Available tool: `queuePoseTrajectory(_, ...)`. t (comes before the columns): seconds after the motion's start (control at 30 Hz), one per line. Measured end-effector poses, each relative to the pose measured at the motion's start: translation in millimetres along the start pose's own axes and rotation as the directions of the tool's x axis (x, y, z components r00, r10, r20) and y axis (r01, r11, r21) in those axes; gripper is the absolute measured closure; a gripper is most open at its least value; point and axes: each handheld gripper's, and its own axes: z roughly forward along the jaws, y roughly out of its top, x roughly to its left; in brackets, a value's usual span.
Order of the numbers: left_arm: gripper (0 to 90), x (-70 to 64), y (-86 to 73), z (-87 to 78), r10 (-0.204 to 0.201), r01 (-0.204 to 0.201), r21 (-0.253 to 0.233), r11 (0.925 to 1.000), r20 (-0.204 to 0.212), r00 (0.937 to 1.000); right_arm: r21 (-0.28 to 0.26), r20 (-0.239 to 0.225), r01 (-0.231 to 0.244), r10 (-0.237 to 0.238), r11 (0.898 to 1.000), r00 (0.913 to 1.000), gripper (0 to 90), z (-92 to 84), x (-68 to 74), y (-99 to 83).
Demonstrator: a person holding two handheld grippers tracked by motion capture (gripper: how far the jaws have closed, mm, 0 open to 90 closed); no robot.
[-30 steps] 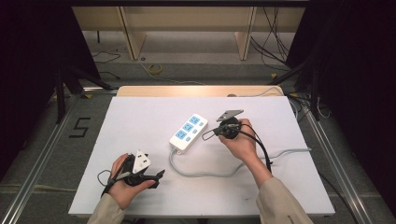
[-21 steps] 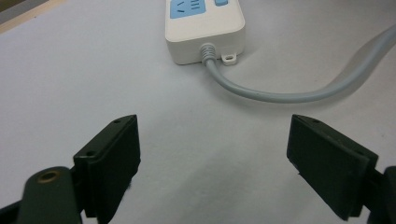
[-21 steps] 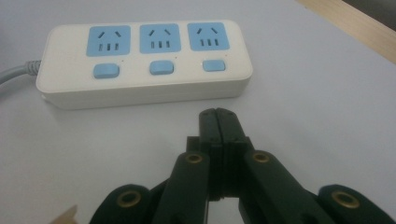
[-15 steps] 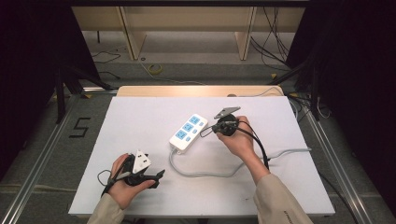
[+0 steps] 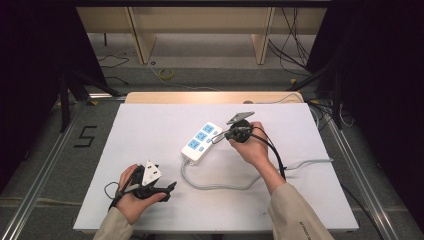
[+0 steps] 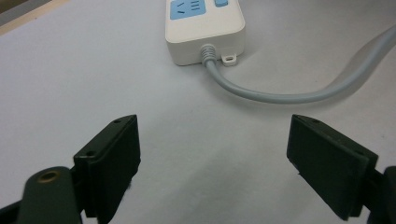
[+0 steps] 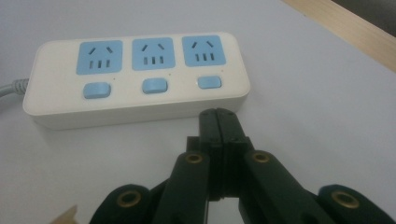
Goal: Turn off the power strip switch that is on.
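Observation:
A white power strip (image 5: 201,141) with three blue sockets and three blue switches lies mid-table, and its grey cable (image 5: 220,186) curves off to the right. My right gripper (image 5: 220,138) is shut with nothing in it. In the right gripper view its closed tips (image 7: 217,115) sit just off the long side of the strip (image 7: 135,79), below the rightmost switch (image 7: 208,82). My left gripper (image 5: 169,191) rests near the front left of the table, open and empty. In the left gripper view its jaws (image 6: 215,154) stand wide apart, facing the strip's cable end (image 6: 205,28).
The white table top (image 5: 150,120) has bare room to the left and behind the strip. The grey cable (image 6: 280,95) runs across the table toward its right edge. Dark stands and loose cables sit on the floor beyond the table.

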Motion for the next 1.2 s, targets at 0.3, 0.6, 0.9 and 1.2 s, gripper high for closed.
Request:
queuePoseTrajectory(0.3,17.2,0.1,0.0,0.2,0.000,0.000,0.001,1.0000,0.001,1.0000,0.007,-0.003,-0.005,0.005,1.000,1.0000,90.0,7.9,-0.5,2.3)
queuePoseTrajectory(0.6,17.2,0.2,-0.1,0.6,0.000,0.000,0.000,1.0000,0.002,1.0000,0.006,-0.010,-0.012,0.012,1.000,0.9999,90.0,15.9,-0.1,5.4)
queuePoseTrajectory(0.9,17.2,0.0,0.0,1.1,-0.005,0.005,-0.002,1.0000,0.004,1.0000,0.009,-0.009,-0.004,0.004,1.000,1.0000,90.0,19.8,-0.5,11.9)
queuePoseTrajectory(1.2,17.1,0.1,0.0,1.2,-0.005,0.005,-0.002,1.0000,0.005,1.0000,0.019,-0.007,-0.009,0.009,1.000,0.9999,90.0,25.5,-3.4,14.9)
